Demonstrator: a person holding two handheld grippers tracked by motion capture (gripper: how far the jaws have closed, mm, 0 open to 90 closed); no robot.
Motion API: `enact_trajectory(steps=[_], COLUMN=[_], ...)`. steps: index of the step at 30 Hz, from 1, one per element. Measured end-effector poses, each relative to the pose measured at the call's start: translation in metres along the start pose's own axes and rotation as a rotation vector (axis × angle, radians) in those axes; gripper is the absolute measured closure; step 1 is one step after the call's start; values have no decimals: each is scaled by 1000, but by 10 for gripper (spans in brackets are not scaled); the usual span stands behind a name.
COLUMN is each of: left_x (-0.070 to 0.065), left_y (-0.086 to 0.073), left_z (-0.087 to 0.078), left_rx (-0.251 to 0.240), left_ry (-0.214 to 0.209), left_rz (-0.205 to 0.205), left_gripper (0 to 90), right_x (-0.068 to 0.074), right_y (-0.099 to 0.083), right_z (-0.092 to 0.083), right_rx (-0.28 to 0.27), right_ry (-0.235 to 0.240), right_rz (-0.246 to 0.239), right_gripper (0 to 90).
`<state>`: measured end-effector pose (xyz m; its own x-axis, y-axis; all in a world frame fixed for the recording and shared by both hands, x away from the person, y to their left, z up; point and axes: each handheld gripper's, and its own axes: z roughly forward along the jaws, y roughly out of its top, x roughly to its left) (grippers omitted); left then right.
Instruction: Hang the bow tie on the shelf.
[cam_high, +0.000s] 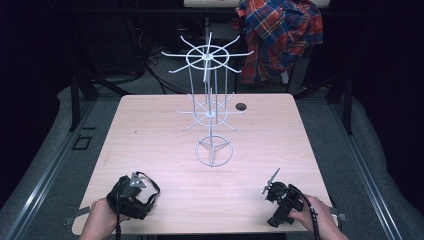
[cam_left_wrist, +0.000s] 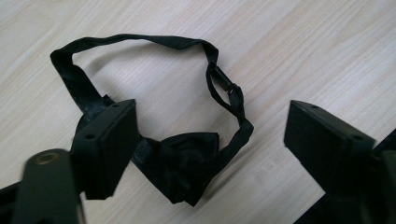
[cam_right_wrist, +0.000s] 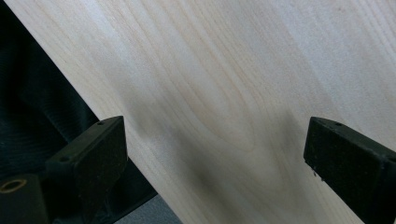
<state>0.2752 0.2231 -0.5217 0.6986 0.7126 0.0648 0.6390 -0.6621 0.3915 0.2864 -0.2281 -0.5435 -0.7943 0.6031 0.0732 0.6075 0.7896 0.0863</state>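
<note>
Light wood-grain worktop (cam_high: 150, 135), square, with a small round dark hole (cam_high: 241, 106) near its far edge. Grey carpeted floor (cam_high: 45, 150) surrounds it, crossed on either side by metal rails (cam_high: 40, 195). Dark metal frame legs (cam_high: 76, 100) stand at the far left and right. Beyond the far edge, a red-and-blue plaid shirt (cam_high: 280, 35) hangs against a black, unlit backdrop; cables (cam_high: 150, 65) lie on the floor there. Lighting falls from above.

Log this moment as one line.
left gripper: open over bow tie | right gripper: open over table | wire rack: bare
</note>
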Motion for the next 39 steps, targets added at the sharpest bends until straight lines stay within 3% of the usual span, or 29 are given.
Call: enact_trajectory(steps=[3, 8, 13, 15, 21, 28, 32, 39], left_x=[-1, -3, -4, -4, -5, -6, -6, 2], left_y=[2, 1, 2, 5, 2, 3, 1, 1], left_z=[3, 9, 13, 17, 18, 20, 16, 9], left_rx=[9, 70, 102, 101, 133, 141, 117, 53], left_ry=[-1, 17, -15, -66, -57, -56, -47, -47], left_rz=[6, 8, 29, 13, 27, 47, 45, 16], left_gripper=[279, 444, 535, 570, 662, 794, 857, 867], right_x=[-2, -2, -2, -4, -1, -4, -2, -5], right_y=[-1, -3, -1, -2, -2, -3, -3, -3], right_z=[2, 1, 2, 4, 2, 4, 3, 4], right_rx=[18, 9, 21, 20, 15, 31, 23, 36], right_ry=[3, -5, 8, 7, 2, -4, -1, 6], right_rz=[5, 7, 5, 17, 12, 18, 14, 14], right_gripper=[59, 71, 72, 73, 76, 79, 79, 80])
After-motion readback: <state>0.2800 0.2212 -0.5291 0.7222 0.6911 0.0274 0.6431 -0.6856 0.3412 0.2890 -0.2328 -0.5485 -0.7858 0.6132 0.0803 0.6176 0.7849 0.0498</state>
